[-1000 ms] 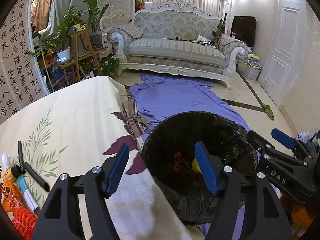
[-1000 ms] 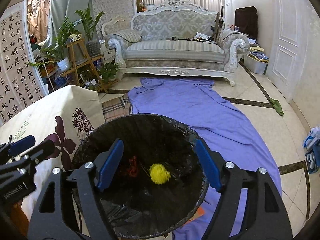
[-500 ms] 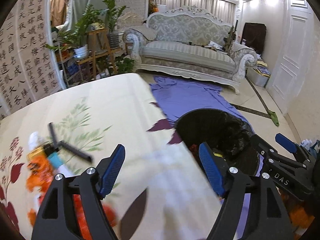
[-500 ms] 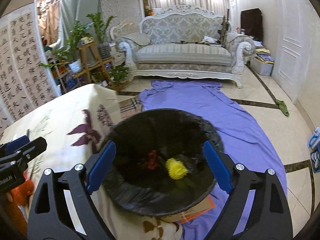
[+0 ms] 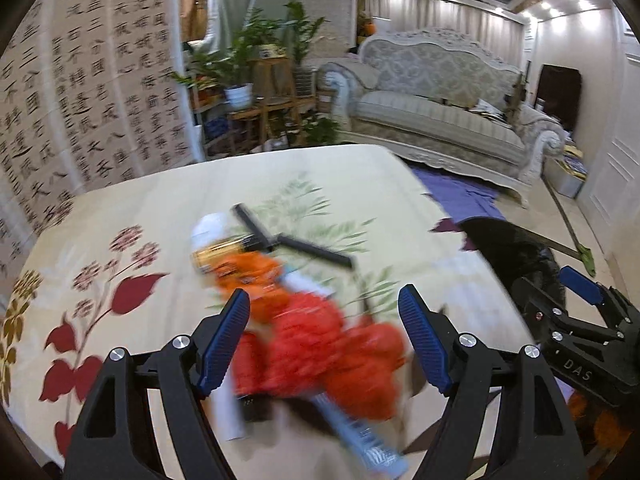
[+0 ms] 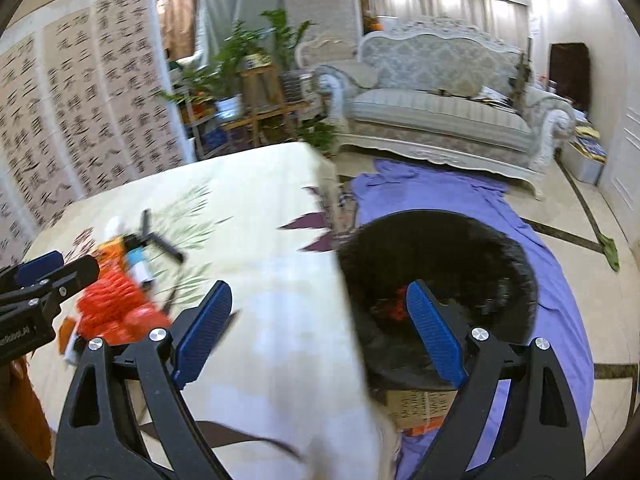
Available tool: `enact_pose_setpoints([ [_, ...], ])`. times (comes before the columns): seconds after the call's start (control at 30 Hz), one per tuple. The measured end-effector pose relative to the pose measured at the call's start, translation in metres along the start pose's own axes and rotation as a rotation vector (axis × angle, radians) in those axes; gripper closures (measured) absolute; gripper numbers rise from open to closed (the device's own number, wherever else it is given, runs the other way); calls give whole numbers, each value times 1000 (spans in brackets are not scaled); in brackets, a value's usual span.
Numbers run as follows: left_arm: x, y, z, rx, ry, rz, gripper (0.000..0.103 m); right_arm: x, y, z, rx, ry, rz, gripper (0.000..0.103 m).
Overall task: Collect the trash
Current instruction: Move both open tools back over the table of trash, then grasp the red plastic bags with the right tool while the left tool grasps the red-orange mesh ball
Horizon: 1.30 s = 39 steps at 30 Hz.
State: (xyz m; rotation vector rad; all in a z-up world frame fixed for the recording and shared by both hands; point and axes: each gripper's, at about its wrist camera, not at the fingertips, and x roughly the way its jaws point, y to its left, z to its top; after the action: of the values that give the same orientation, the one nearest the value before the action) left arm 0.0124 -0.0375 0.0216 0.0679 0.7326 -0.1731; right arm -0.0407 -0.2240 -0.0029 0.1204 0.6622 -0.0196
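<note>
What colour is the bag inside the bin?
Black. The bin liner shows best in the right wrist view.

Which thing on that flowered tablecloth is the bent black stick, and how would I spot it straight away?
Start at the table with the cream flowered cloth. In its middle sits a heap of orange and red trash. At the far edge of that heap lies the bent black stick: two thin dark bars meeting at an angle, the only black, straight-edged piece among soft bright wrappers.
</note>
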Motion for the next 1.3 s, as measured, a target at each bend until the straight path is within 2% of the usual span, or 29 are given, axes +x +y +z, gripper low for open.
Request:
enact_pose_setpoints([
  [0.37,-10,72,-33,-81,20,116,29,0,72,-11,-109,40,101,17],
  [0.53,-12,89,-41,-98,15,148,29,2,102,-15,-158,56,146,17],
  [0.67,-12,95,-47,-101,14,167,29,12,120,-23,-199,86,146,18],
  [0.8,-10,100,-50,-115,25,161,29,26,122,-31,-201,150,143,26],
  [0.87,-9,101,-51,-119,29,156,29,29,122,-34,-193,172,152,32],
  [0.9,-9,99,-51,-120,30,154,29,31,120,-35,-190,184,156,40],
  [0.93,-8,98,-51,-120,32,148,29,32,119,-35,-184,192,165,41],
  [1.1,-6,90,-50,-118,39,116,29,26,110,-32,-171,179,186,57],
  [1.3,-3,68,-47,-92,48,61,29,19,87,-25,-149,141,137,58],
])
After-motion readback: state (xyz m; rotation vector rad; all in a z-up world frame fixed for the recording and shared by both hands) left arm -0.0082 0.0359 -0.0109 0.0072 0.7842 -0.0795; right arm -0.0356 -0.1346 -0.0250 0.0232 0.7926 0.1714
